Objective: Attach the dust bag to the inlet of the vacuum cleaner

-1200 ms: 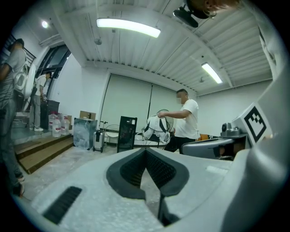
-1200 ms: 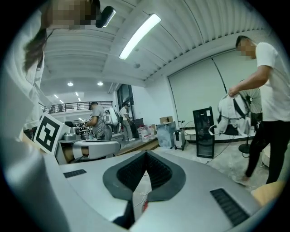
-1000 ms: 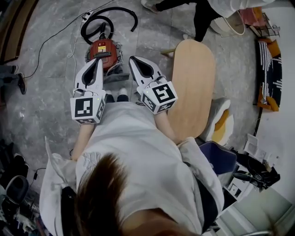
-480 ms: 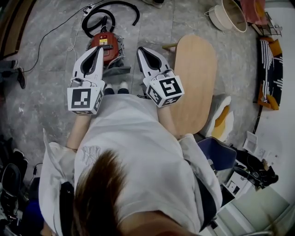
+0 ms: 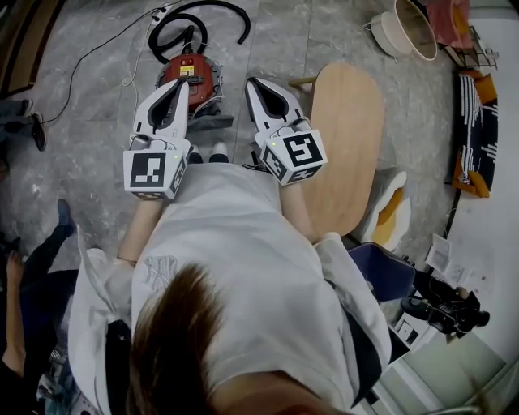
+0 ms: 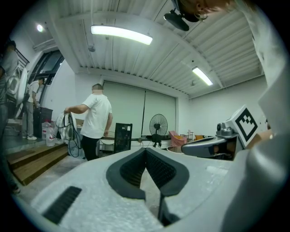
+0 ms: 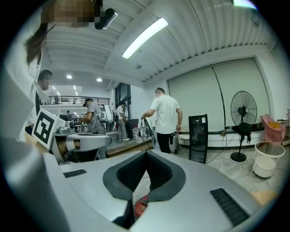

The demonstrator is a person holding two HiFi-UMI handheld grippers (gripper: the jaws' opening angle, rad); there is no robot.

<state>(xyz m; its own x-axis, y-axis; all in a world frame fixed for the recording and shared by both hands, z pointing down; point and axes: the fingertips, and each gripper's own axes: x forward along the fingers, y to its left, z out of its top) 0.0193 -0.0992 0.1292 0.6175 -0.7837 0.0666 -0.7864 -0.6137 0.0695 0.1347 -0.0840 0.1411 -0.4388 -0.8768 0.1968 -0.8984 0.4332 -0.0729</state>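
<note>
Head view: the red canister vacuum cleaner [image 5: 188,74] stood on the grey marble floor [image 5: 89,121], its black hose [image 5: 197,23] coiled on the far side of it. A grey flat piece [image 5: 212,120] lay on the floor touching the near edge of the vacuum cleaner; whether this was the dust bag could not be told.

The 2 grippers were held side by side above the person's shoes [image 5: 207,154]. The left gripper [image 5: 181,85] had its fingers closed on nothing, and in this view their tip overlapped the left edge of the vacuum cleaner. The right gripper [image 5: 252,82] also had its fingers closed and empty, their tip just to the right of the vacuum cleaner. The machine thus lay lower down, between the 2 tips, and neither gripper held it.

Right gripper view: a patch of the red body showed below the closed fingers [image 7: 156,172], through the slit under them. An oval light-wood desk [image 5: 345,146] stood to the right of the right gripper.
</note>
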